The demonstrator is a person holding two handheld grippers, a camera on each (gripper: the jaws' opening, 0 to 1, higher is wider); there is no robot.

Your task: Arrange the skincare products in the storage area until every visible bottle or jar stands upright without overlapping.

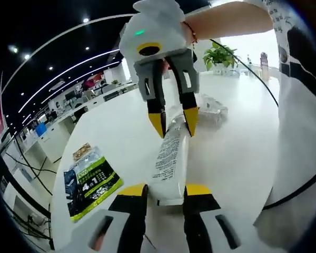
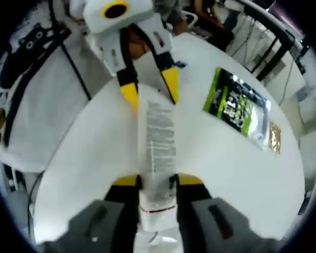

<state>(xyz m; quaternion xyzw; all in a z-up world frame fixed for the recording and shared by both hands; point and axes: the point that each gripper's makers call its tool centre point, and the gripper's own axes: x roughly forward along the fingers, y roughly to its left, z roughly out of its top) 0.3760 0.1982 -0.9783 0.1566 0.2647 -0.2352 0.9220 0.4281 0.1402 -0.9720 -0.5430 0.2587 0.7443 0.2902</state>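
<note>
Here, white tube [image 2: 159, 153] spanning between both tools, left tool [image 1: 165, 191] and right tool [image 2: 158, 182] clamping opposite ends

Left hand-held gripper [image 1: 166, 191] and right hand-held gripper [image 2: 159, 182] face each other, jaws closed on opposite tube ends.

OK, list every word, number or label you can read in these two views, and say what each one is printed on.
"4in1": on the green and black packet lying on the white table; its other print is too small to read.
Blocks of fine print on the white tube held between both grippers: too small and blurred to read in either view.
Dark lettering on the person's white shirt: cut off, not readable.
</note>
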